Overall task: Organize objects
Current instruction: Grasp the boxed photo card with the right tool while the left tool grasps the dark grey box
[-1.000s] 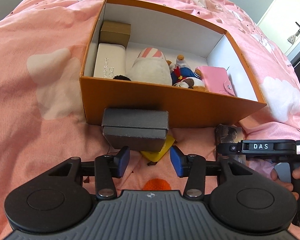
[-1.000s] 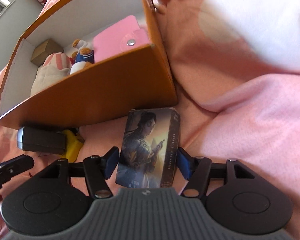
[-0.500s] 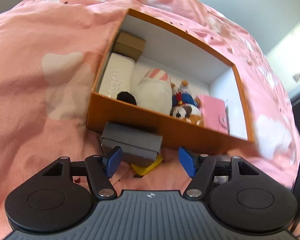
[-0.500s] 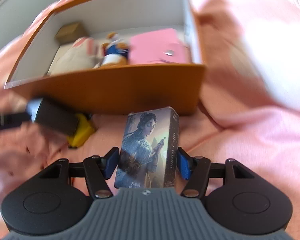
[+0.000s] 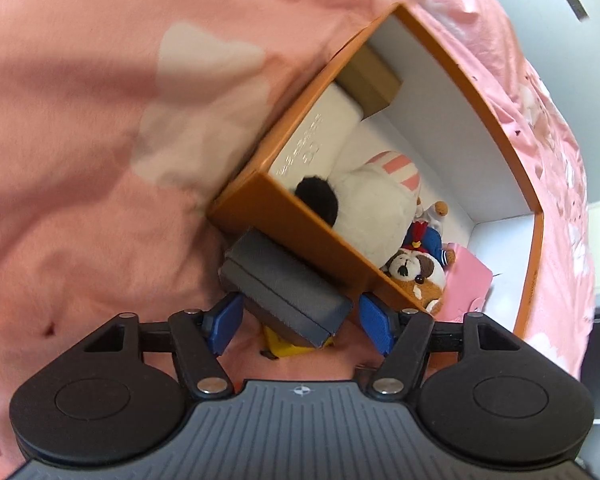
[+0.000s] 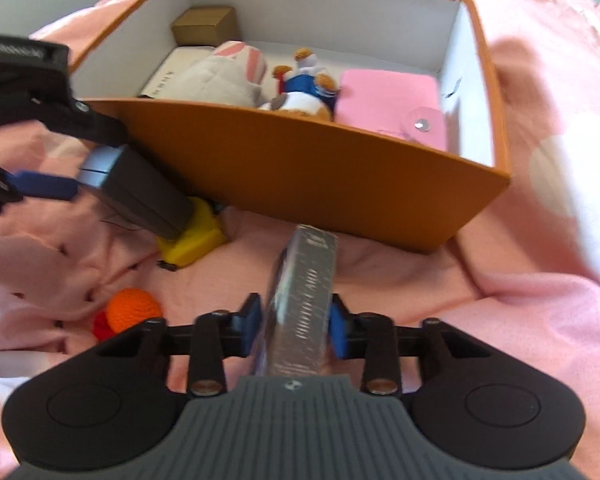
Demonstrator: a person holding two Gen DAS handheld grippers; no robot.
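Observation:
An orange box [image 5: 312, 240] lies on the pink bedspread, holding plush toys [image 5: 372, 208], a pink wallet [image 6: 388, 100], a white case [image 5: 312, 140] and a small brown box [image 5: 372, 76]. A dark grey case [image 5: 284, 288] rests against its front wall, on top of a yellow object [image 5: 288, 348]. My left gripper [image 5: 300, 322] is open, with the near end of that case between its blue pads. My right gripper [image 6: 295, 326] is closing; its pads squeeze a picture card box [image 6: 308, 280], which stands on its narrow edge in front of the orange box [image 6: 300, 152].
An orange and red crocheted ball [image 6: 130, 308] lies on the bedspread left of my right gripper. The yellow object [image 6: 192, 236] pokes out from under the grey case [image 6: 140, 192]. A blue fingertip [image 6: 40, 186] of my left gripper shows at the left edge. The bedspread is rumpled all around.
My left gripper rolled, opened wider and came in around the grey case. My right gripper rolled and closed on the card box, which now shows its narrow side instead of its picture face.

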